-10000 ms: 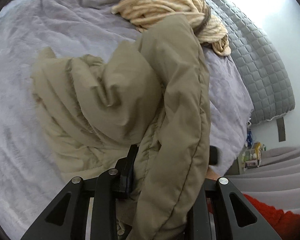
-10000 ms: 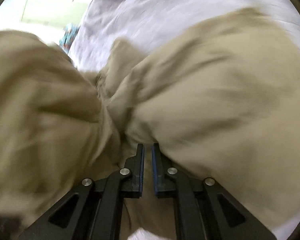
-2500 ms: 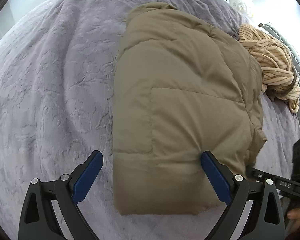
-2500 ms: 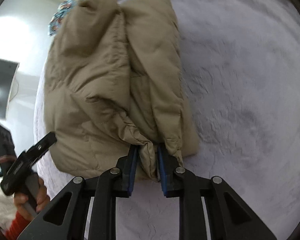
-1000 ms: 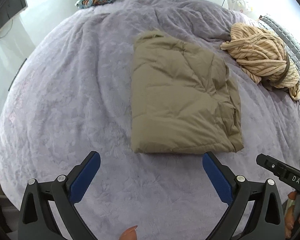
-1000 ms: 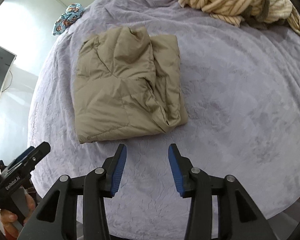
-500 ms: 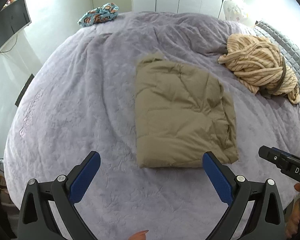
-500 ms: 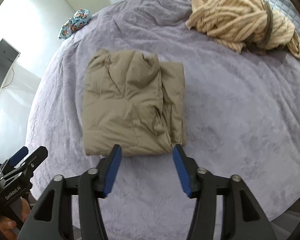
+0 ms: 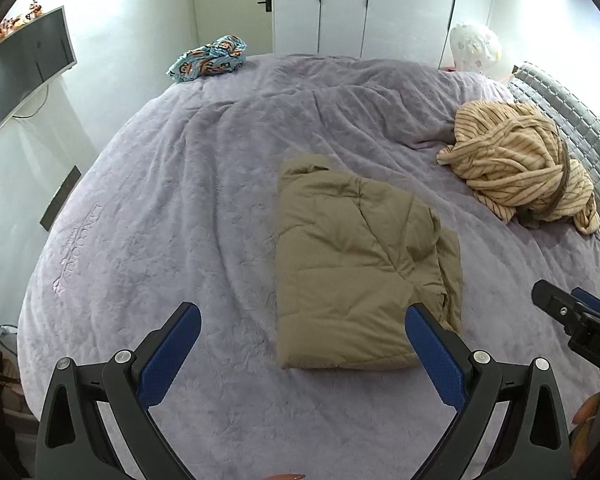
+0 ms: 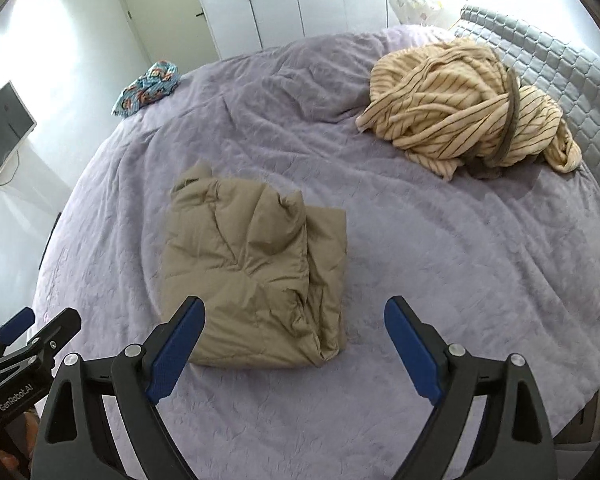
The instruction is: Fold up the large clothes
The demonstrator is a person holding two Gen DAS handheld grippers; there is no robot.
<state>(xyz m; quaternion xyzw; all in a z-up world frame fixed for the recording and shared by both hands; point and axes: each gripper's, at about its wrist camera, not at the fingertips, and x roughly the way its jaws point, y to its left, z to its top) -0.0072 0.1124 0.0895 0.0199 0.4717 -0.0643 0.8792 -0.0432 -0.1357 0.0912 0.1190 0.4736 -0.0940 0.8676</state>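
A khaki puffer jacket (image 9: 356, 264) lies folded into a rectangle on the lilac bed cover (image 9: 172, 208); it also shows in the right wrist view (image 10: 252, 272). My left gripper (image 9: 300, 344) is open and empty, held above the near edge of the bed, short of the jacket. My right gripper (image 10: 292, 336) is open and empty, also short of the jacket's near edge. Each gripper shows at the edge of the other's view.
A crumpled cream striped garment (image 9: 516, 164) lies at the bed's right, near the grey quilted headboard (image 10: 548, 64). A small patterned blue cloth (image 9: 208, 56) lies at the far edge. A monitor (image 9: 16, 68) hangs on the left wall; white wardrobe doors (image 9: 364, 4) stand beyond.
Both grippers have pulled back and up from the folded jacket, so it looks smaller. The right gripper's fingers have opened wider. The jacket lies still.
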